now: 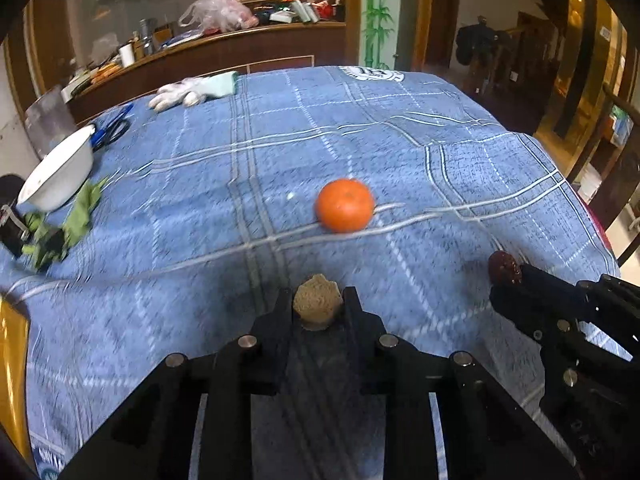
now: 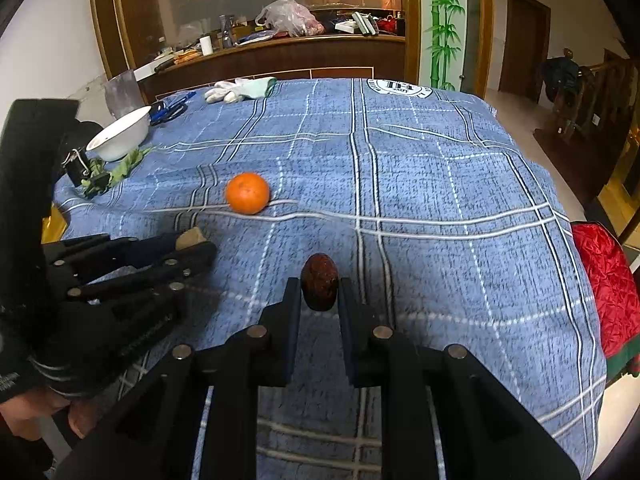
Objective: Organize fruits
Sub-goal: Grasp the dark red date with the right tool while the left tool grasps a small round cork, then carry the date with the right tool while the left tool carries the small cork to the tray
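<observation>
We are mid-carry: both grippers are loaded. The left gripper [image 1: 318,300] has its jaws closed on a rough tan-brown lumpy fruit [image 1: 318,295], and the right gripper [image 2: 319,292] has its jaws closed on a dark red wrinkled oval fruit, prob. a dried date [image 2: 319,286]. Both are held over the blue plaid cloth [image 2: 440,184] on the worktop. A round orange mandarin [image 2: 247,193] lies loose on the cloth, well apart from both grippers.

The white round bowl [image 2: 120,136] at the far left seems the likely target, w/ nothing visible inside it. Next move, in our judgement: bring each fruit over the bowl rim, low, then open the jaws; the mandarin comes after.
</observation>
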Demonstrator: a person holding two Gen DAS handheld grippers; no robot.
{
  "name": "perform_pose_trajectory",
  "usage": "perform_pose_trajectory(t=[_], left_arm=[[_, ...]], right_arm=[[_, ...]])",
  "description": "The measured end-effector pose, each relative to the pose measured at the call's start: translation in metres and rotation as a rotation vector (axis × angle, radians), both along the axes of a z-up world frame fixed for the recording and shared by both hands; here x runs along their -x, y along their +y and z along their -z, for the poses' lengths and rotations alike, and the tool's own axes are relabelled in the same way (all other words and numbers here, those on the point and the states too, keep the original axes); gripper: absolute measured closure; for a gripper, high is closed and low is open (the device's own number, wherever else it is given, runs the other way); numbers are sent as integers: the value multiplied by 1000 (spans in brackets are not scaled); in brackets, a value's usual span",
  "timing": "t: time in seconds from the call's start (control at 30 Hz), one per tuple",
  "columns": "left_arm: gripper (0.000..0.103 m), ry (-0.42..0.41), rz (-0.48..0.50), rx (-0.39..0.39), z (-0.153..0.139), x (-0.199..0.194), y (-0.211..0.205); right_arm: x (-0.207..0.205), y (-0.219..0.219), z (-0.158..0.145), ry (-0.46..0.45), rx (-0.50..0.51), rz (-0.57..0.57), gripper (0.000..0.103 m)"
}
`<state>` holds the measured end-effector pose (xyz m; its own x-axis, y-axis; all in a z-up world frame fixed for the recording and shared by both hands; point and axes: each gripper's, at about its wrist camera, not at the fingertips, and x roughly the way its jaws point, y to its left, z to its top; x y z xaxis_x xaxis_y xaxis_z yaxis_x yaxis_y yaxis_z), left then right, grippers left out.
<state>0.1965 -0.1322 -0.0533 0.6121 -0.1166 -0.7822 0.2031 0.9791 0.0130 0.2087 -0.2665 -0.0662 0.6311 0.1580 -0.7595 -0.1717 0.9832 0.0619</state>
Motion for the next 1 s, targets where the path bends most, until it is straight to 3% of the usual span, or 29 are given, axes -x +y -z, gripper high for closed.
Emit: perform_pose_trajectory(t=[0.67,1.0], left_arm=[[79,-50,-99,24,-19,99,71],[79,-91,-145,41,-37,133,106]], right_arm=[[99,71,-11,-18,-30,-33,83],[123,99,-21,-43,-53,-91,83]])
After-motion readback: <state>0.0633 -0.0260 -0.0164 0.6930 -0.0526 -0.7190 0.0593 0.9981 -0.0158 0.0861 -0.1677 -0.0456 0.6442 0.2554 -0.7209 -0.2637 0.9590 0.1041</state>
